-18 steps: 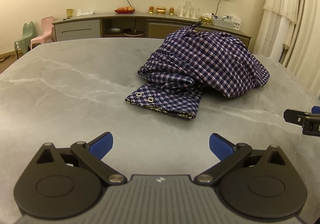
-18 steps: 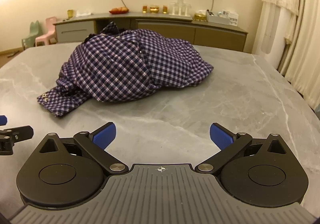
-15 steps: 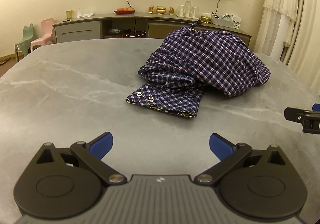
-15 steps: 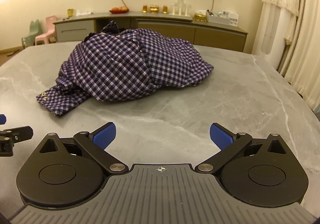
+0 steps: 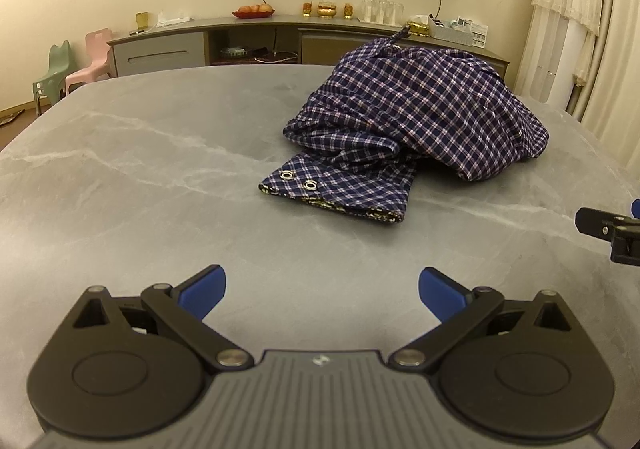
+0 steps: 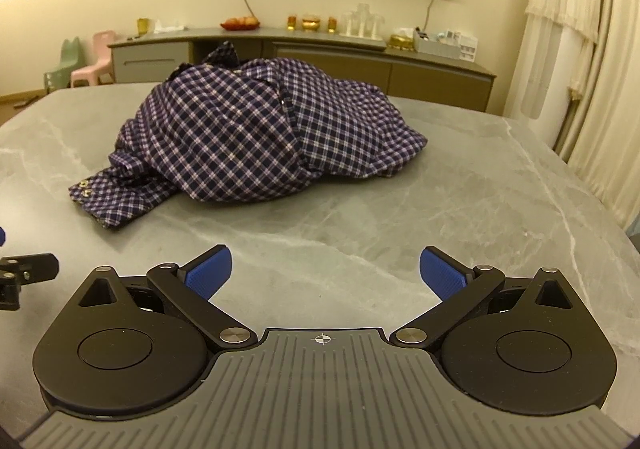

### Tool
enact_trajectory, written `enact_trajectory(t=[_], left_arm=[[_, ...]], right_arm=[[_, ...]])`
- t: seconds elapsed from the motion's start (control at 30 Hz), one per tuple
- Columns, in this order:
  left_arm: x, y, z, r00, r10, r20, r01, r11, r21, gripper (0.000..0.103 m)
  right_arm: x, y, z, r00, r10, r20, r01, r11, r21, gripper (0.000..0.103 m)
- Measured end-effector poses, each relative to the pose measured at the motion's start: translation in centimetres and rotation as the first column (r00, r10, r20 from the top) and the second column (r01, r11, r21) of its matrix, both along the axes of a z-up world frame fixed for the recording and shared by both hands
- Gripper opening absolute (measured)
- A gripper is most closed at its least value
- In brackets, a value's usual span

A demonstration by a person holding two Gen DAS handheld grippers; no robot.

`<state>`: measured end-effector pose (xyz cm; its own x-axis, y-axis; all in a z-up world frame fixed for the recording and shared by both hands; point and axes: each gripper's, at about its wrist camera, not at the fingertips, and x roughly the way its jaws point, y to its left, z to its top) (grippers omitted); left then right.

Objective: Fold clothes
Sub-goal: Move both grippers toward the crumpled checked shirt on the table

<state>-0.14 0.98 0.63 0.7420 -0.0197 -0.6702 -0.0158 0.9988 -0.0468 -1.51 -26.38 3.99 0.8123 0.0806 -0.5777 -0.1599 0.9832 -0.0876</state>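
- A crumpled navy checked shirt (image 5: pixel 424 121) lies heaped on the grey marbled table (image 5: pixel 132 177), nearer its far edge than its near one.
- One cuff (image 5: pixel 336 191), with two metal snaps, lies flat toward the near edge.
- The left gripper (image 5: pixel 322 291) hovers over bare tabletop short of the cuff, jaws wide apart, holding nothing.
- The right gripper (image 6: pixel 325 271) likewise: spread wide, nothing between its blue pads.
- No brand, label or legible writing shows on the shirt or either gripper.

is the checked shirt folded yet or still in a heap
Still a heap. The checked shirt sits bunched in a rumpled mound on the table, with one cuff sticking out flat.
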Motion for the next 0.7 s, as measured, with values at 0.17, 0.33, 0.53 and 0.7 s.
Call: enact_trajectory(t=[0.17,0.33,0.53,0.7], left_arm=[[-0.3,-0.6,-0.1,0.999,-0.036,0.007,0.036,0.999,-0.004,0.103],[-0.6,-1.2,-0.1,0.997,-0.067,0.032,0.067,0.998,-0.004,0.103],[-0.4,-1.7,0.0,0.996,-0.093,-0.001,0.093,0.995,0.019,0.103],[-0.2,-1.9,-0.3,0.996,-0.090,-0.026,0.091,0.995,0.036,0.103]], right_arm=[[0.1,0.1,-0.2,1.000,-0.001,-0.001,0.001,1.000,-0.004,0.101],[0.1,0.2,-0.4,1.000,-0.010,-0.005,0.010,1.000,-0.024,0.101],[0.2,-0.1,-0.4,1.000,-0.016,-0.007,0.016,1.000,-0.013,0.101],[0.2,-0.4,-0.4,1.000,-0.015,-0.016,0.015,1.000,0.006,0.101]])
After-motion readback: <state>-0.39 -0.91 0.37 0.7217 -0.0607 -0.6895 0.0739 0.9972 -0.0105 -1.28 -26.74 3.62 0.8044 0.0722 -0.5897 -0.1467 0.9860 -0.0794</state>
